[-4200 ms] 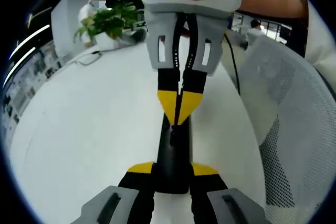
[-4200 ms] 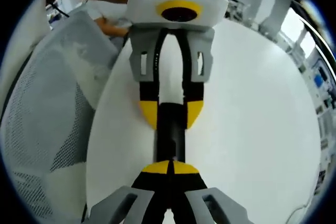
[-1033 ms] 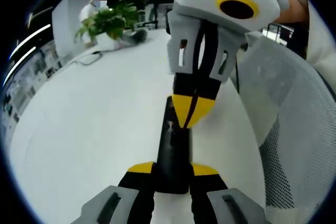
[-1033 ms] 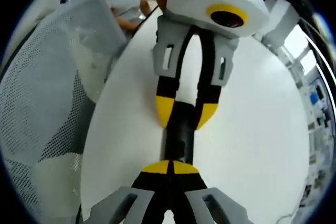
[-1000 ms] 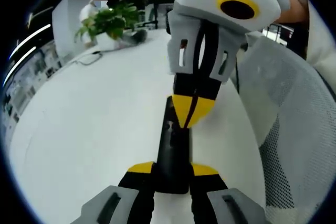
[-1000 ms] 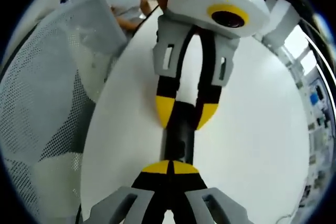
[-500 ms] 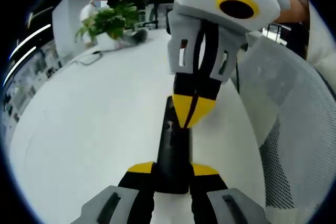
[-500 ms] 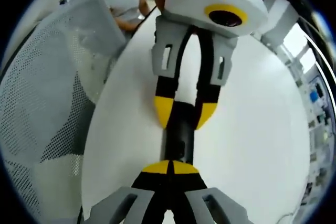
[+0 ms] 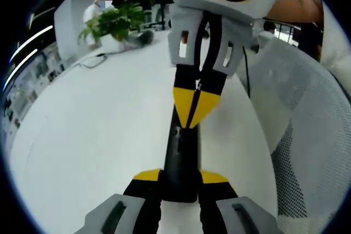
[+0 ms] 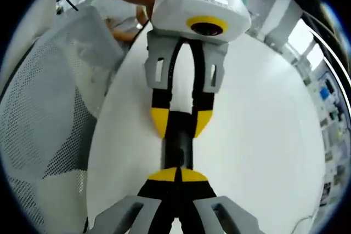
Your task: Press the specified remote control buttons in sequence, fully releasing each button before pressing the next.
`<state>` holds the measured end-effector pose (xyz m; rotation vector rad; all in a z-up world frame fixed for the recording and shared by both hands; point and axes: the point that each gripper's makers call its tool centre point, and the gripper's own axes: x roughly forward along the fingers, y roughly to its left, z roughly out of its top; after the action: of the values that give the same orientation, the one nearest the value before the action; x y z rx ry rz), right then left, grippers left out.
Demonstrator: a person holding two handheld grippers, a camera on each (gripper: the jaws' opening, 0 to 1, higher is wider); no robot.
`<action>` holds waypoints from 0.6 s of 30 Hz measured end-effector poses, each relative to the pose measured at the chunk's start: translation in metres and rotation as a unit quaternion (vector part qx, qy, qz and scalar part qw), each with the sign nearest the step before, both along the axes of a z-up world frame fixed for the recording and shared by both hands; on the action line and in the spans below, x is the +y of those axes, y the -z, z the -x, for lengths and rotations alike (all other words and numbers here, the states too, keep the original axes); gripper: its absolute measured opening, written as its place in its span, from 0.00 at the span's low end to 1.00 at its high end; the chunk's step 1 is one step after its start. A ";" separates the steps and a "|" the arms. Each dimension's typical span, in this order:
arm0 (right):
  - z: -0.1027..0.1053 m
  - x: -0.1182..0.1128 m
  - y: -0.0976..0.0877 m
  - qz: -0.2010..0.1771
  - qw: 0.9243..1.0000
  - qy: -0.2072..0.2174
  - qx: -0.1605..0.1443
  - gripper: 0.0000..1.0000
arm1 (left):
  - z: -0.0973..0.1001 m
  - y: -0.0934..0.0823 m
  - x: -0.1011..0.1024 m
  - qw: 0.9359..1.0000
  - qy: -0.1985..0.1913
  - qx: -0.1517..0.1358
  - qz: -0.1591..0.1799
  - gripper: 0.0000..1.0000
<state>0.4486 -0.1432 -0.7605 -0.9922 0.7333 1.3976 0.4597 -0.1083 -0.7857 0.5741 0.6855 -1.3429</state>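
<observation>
The remote [image 9: 180, 157] sits clamped in the left claw [image 9: 180, 183], right claw [image 9: 195, 114] tips closed on its face.

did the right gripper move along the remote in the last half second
Yes. In the left gripper view, the right gripper has shifted toward the plant end of the remote, its shut tips now higher on it.

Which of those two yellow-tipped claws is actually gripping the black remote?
The left gripper: its tips clamp the black remote from both sides. The right gripper has its tips pinched together, pointing down at the remote's top.
</observation>
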 end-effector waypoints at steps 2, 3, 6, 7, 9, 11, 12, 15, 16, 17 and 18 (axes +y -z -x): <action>-0.001 0.002 -0.001 -0.002 1.000 0.001 0.000 0.00 | 0.000 0.000 0.000 1.000 0.000 0.000 0.000 0.24; -0.002 0.003 -0.002 -0.002 1.000 0.000 0.000 0.00 | 0.000 0.000 0.000 1.000 0.000 0.000 0.000 0.24; -0.003 0.006 -0.002 -0.001 1.000 -0.003 0.000 0.00 | 0.001 -0.001 -0.001 1.000 0.000 0.000 0.001 0.24; -0.004 0.007 -0.002 -0.002 1.000 -0.004 0.000 0.00 | 0.000 -0.001 0.000 1.000 0.000 0.000 0.001 0.24; -0.004 0.009 -0.002 -0.002 1.000 -0.006 0.001 0.00 | 0.001 -0.001 -0.001 1.000 -0.001 0.000 0.002 0.24; -0.004 0.011 -0.001 -0.001 1.000 -0.008 0.004 0.00 | 0.001 -0.001 -0.001 1.000 -0.001 0.000 0.003 0.24; -0.004 0.011 0.000 0.002 1.000 -0.010 0.005 0.00 | 0.001 -0.001 -0.001 1.000 -0.001 0.000 0.003 0.24; -0.003 0.011 0.003 0.006 1.000 -0.012 0.009 0.00 | 0.000 -0.001 0.000 1.000 -0.001 0.000 0.003 0.24; -0.003 0.011 0.004 0.008 1.000 -0.012 0.011 0.00 | 0.000 -0.001 0.000 1.000 -0.001 0.000 0.003 0.24; -0.003 0.011 0.005 0.008 1.000 -0.012 0.011 0.00 | 0.000 -0.001 0.000 1.000 0.000 0.000 0.003 0.24; -0.003 0.011 0.006 0.009 1.000 -0.012 0.014 0.00 | 0.000 -0.001 0.000 1.000 -0.001 0.000 0.003 0.24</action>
<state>0.4512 -0.1322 -0.7669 -1.0015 0.7581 1.4301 0.4596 -0.1087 -0.7847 0.5688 0.6805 -1.3434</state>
